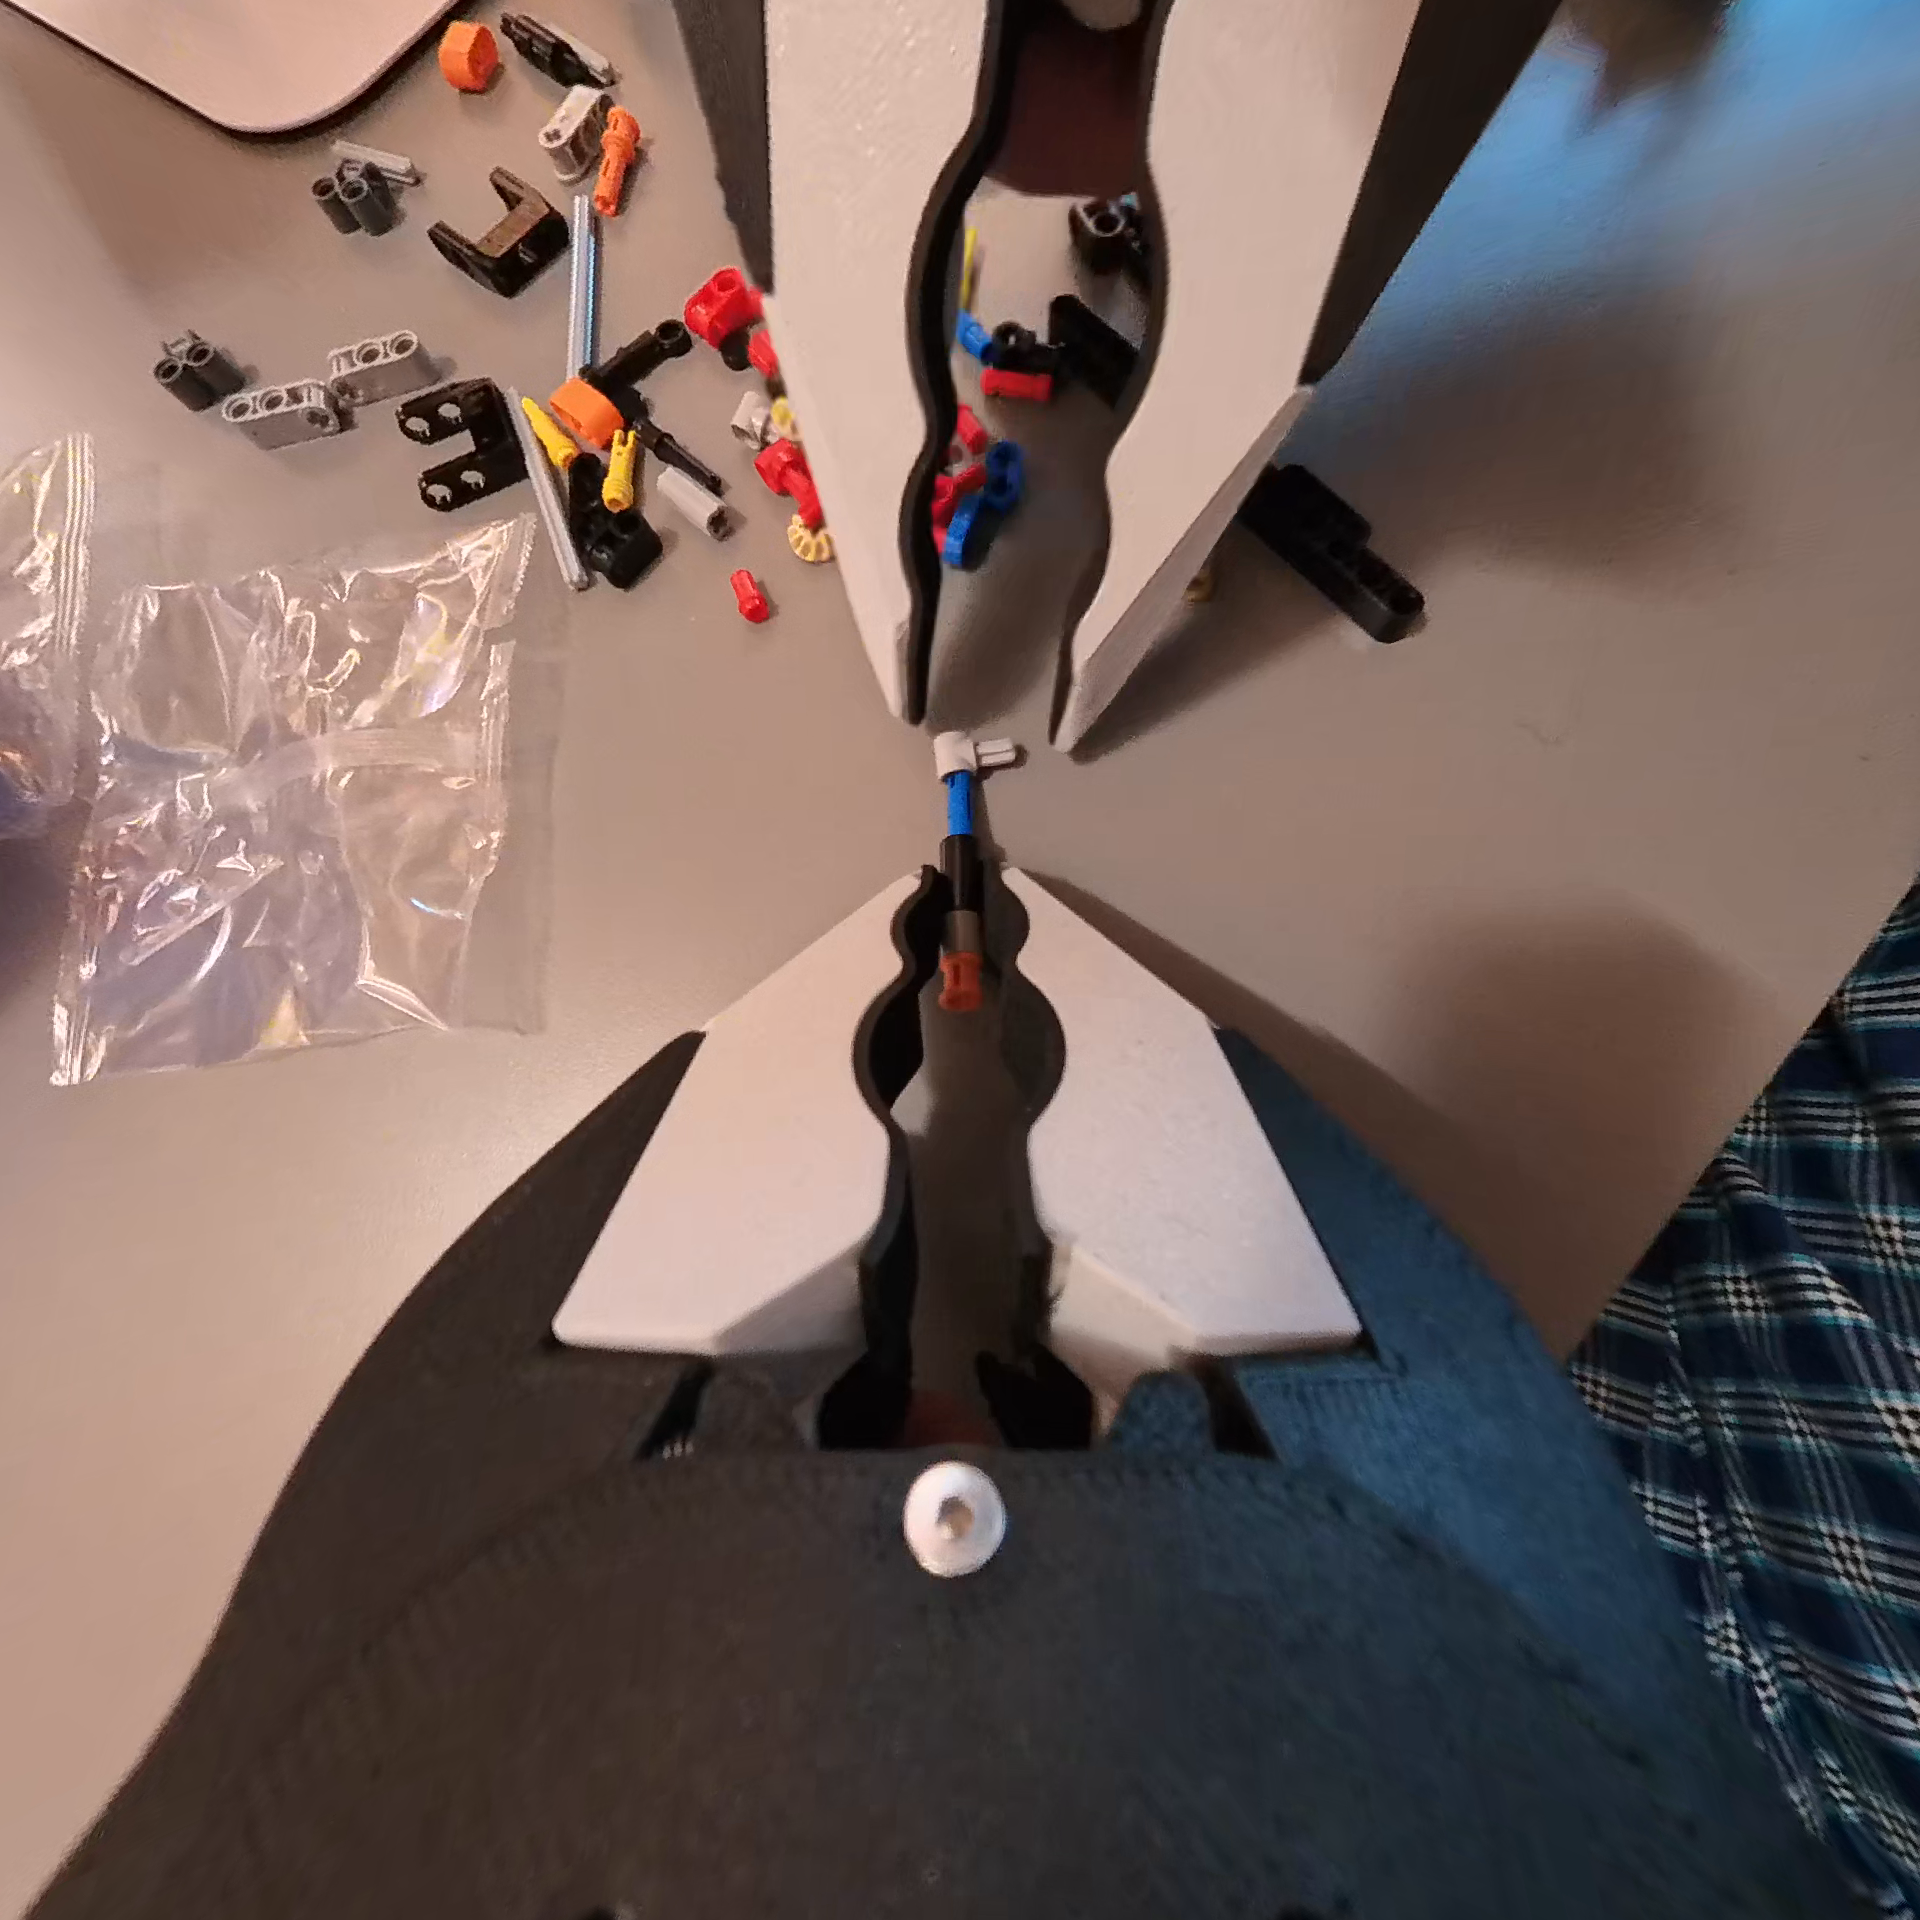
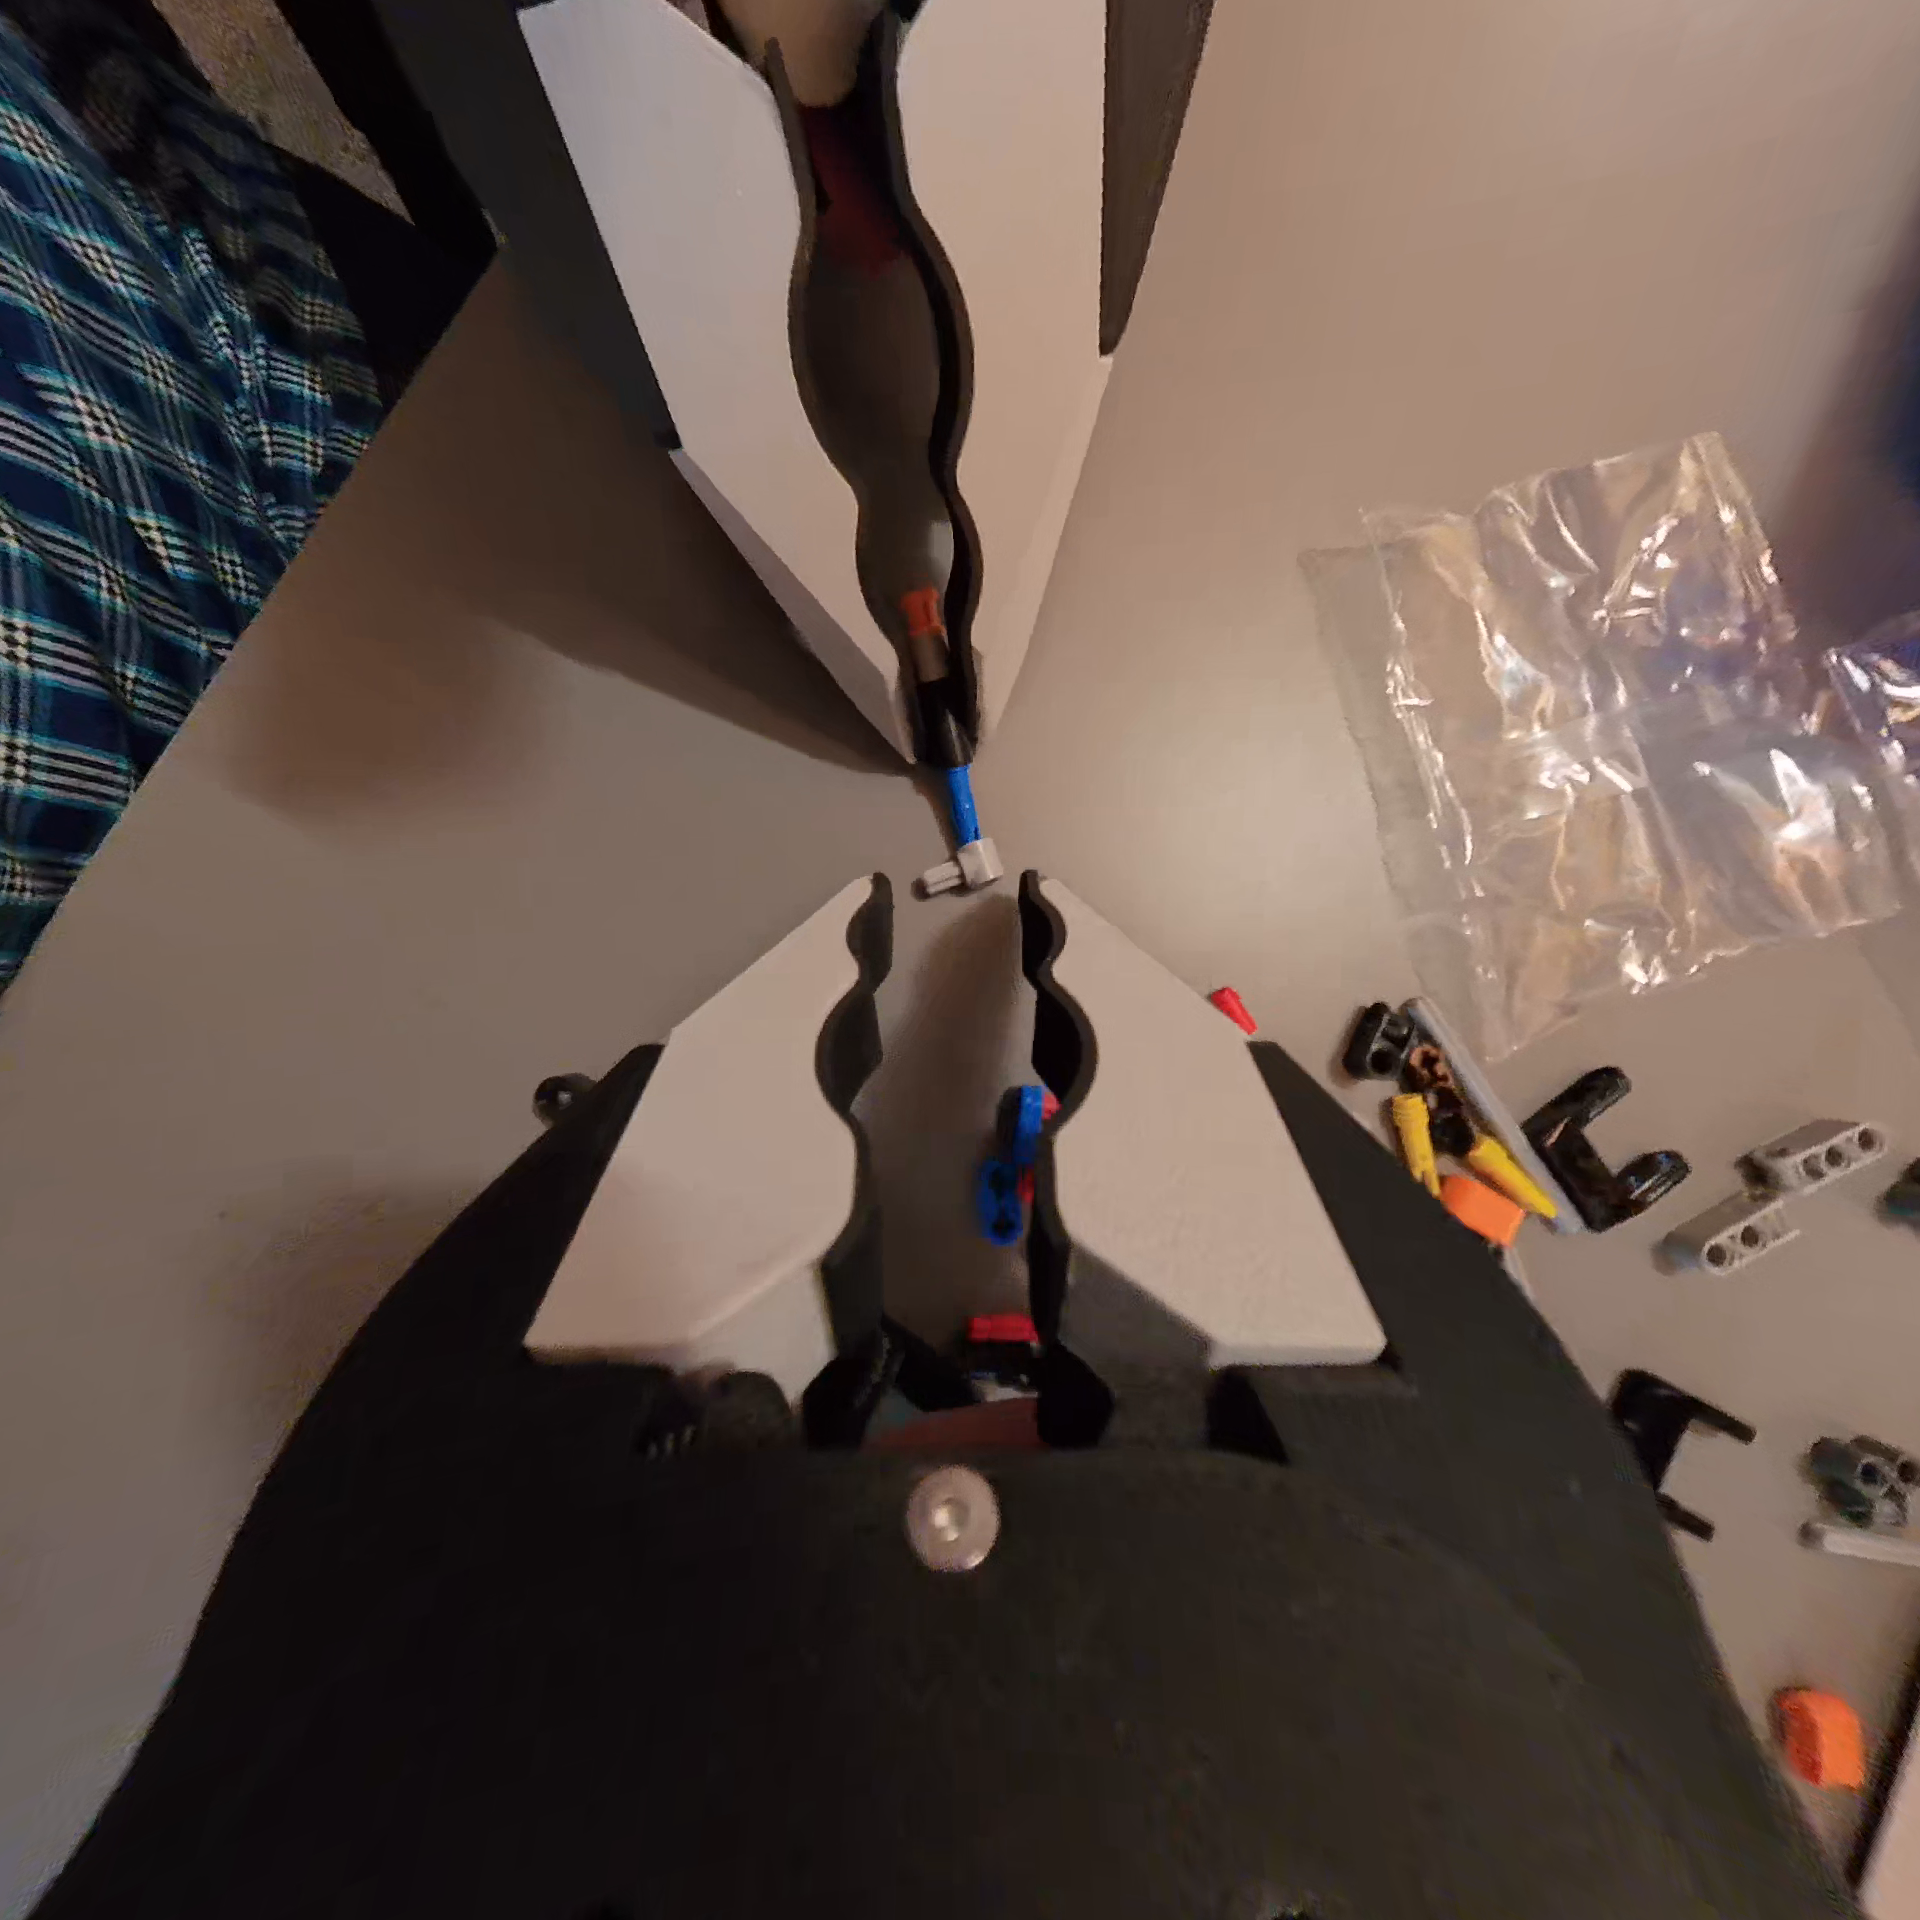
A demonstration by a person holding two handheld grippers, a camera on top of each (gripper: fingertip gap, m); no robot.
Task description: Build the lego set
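Note:
My left gripper [image 1: 966, 873] is shut on a small rod assembly [image 1: 961, 831]: a red pin, a black sleeve and a blue axle with a grey connector [image 1: 971, 756] at its far end. The assembly sticks out past the fingertips over the table. My right gripper [image 2: 954, 883] is open and faces the left gripper tip to tip; the grey connector [image 2: 961, 871] sits just ahead of the gap between its fingertips, apart from them. The right gripper also shows in the left wrist view [image 1: 987, 730], and the left gripper in the right wrist view [image 2: 940, 753].
Several loose Lego pieces [image 1: 623, 416] lie scattered on the beige table, also in the right wrist view [image 2: 1507, 1153]. Clear plastic bags [image 1: 291, 790] [image 2: 1621, 748] lie beside them. A black beam [image 1: 1340, 561] lies behind the right gripper. Plaid cloth [image 1: 1766, 1351] shows past the table edge. The tips of both grippers are at nearly the same place.

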